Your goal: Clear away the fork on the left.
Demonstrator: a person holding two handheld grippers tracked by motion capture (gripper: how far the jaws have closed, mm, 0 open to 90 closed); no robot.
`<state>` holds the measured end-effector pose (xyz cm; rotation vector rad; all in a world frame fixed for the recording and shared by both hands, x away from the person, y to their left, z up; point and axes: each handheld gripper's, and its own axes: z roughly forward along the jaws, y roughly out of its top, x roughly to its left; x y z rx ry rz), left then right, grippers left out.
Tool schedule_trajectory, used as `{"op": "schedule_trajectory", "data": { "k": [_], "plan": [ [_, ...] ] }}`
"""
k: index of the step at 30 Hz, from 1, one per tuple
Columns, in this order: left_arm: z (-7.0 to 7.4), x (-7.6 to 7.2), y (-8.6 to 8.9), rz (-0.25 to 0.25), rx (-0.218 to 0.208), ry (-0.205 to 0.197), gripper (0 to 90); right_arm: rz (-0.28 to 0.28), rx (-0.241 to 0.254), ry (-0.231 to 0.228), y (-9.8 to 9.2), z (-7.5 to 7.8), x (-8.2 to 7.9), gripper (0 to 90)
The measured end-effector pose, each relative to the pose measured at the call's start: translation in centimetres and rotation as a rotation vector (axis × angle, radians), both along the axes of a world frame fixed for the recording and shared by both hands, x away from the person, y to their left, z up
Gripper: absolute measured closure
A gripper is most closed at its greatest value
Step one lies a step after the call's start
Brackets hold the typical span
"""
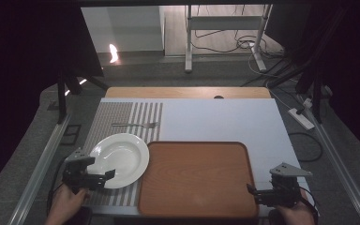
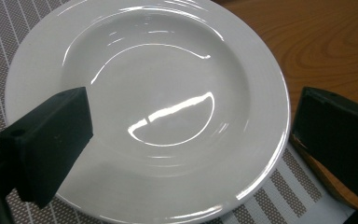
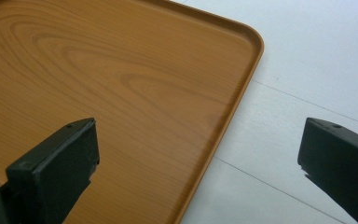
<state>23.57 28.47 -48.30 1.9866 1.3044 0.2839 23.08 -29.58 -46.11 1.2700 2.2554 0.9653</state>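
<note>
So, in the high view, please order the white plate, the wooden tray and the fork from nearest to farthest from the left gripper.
From the left gripper:
1. White plate, under its jaws.
2. Wooden tray, to its right.
3. Fork, beyond the plate on the striped mat.

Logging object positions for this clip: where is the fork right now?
In the high view the fork lies on the striped placemat, left half of the table, just beyond the white plate and far from both grippers.
</note>
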Motion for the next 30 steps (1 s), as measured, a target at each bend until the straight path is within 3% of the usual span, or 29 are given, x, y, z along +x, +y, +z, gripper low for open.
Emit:
{"op": "schedule_trajectory", "data": {
  "k": [6, 15, 30],
  "plan": [
    [-0.1, 1.4, -0.2, 0.003, 0.002, 0.037, 0.0, -0.001, 0.004, 0.0, 0.0, 0.0, 0.0, 0.0],
    [0.2, 3.6, -0.4, 0.003, 0.003, 0.027, 0.0, 0.0, 0.002, -0.001, 0.0, 0.0, 0.0, 0.0],
    [0.3, 8.0, -1.7, 0.007, 0.064, 0.047, 0.7, 0.002, -0.004, 0.002, 0.0, 0.0, 0.1, 0.0]
  ]
}}
